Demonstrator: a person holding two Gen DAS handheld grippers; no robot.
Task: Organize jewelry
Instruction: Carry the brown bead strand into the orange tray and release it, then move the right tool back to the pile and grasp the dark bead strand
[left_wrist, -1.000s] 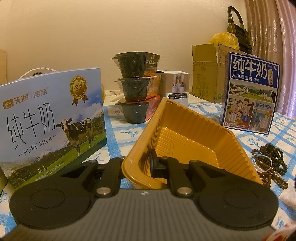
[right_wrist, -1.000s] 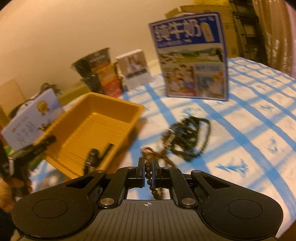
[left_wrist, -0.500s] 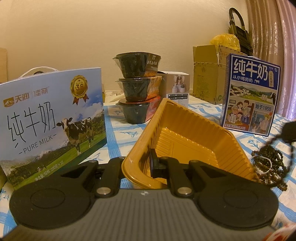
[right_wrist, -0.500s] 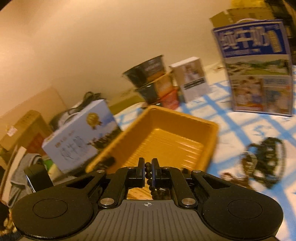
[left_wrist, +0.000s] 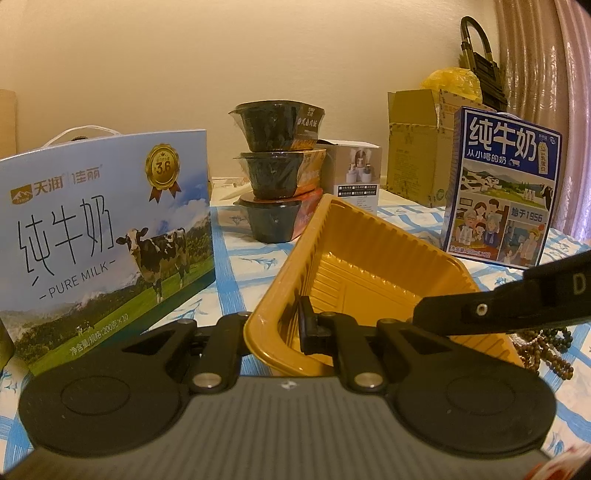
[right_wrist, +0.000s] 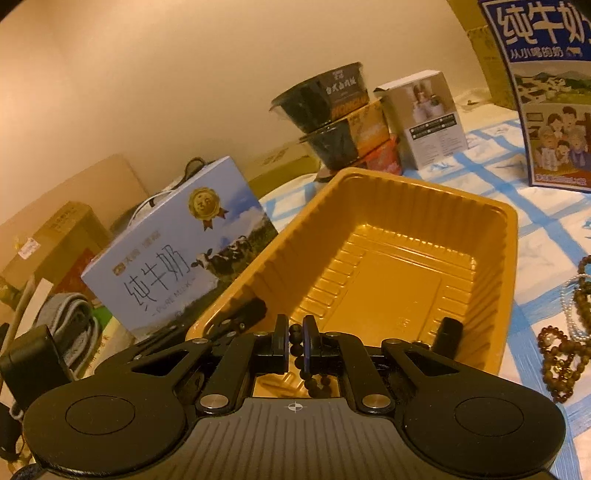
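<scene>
A yellow plastic tray sits on the blue-checked cloth. My left gripper is shut on its near rim, with one finger inside the tray. In the right wrist view, my right gripper is shut on a string of dark beads, which dangles over the near end of the tray. The left gripper's fingers show at that rim. My right gripper reaches in from the right in the left wrist view. A pile of brown and dark bead strings with a pearl strand lies right of the tray.
A pale-blue milk carton stands left of the tray and a dark-blue one at the back right. Three stacked black bowls and a small white box stand behind the tray. Cardboard boxes line the wall.
My right gripper has swung left from the bead pile to above the tray's near end, carrying the bead string, and now shows in the left wrist view. The left gripper kept still.
</scene>
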